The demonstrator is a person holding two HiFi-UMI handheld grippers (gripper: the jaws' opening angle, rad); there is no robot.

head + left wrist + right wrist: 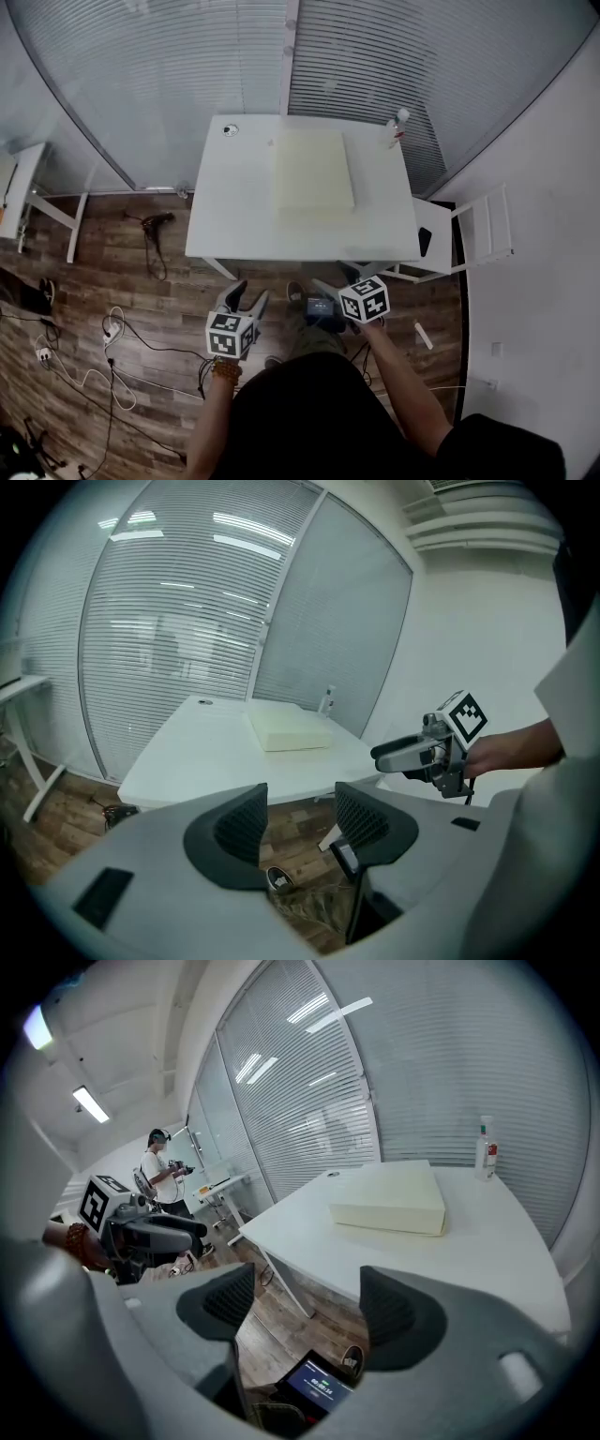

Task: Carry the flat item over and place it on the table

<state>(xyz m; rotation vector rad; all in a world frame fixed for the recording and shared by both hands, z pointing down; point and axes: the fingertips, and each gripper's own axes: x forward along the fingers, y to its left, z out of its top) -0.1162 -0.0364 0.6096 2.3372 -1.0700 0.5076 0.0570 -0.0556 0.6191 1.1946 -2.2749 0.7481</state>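
Cream flat slab (314, 169) lies on the white table (234, 216), well ahead of both grippers and touching neither. It sits toward the far part of the tabletop, slightly nearer the right gripper's side.

The left gripper (248, 298) is held short of the table's near edge, over the wooden floor (141, 281). Its jaws stand apart with nothing between them; its own view shows only floor and a shoe (278, 880) through the gap. The right gripper (337, 281) is just beside it at about the same level. Its jaws are likewise spread and empty, with the table edge just past their tips. Below and behind the right gripper's jaws, a small lit screen (319, 1389) faces up.

Beyond the slab from the grippers, a clear bottle with a red label (397, 127) stands upright at the table's far right corner. A small round object (230, 129) rests at the far left corner. To the right of the right gripper, a white chair (469, 234) stands against the table's side. Left of the left gripper, cables (112, 347) trail over the floor. In the right gripper view, a person (164, 1171) stands far off past the left gripper.
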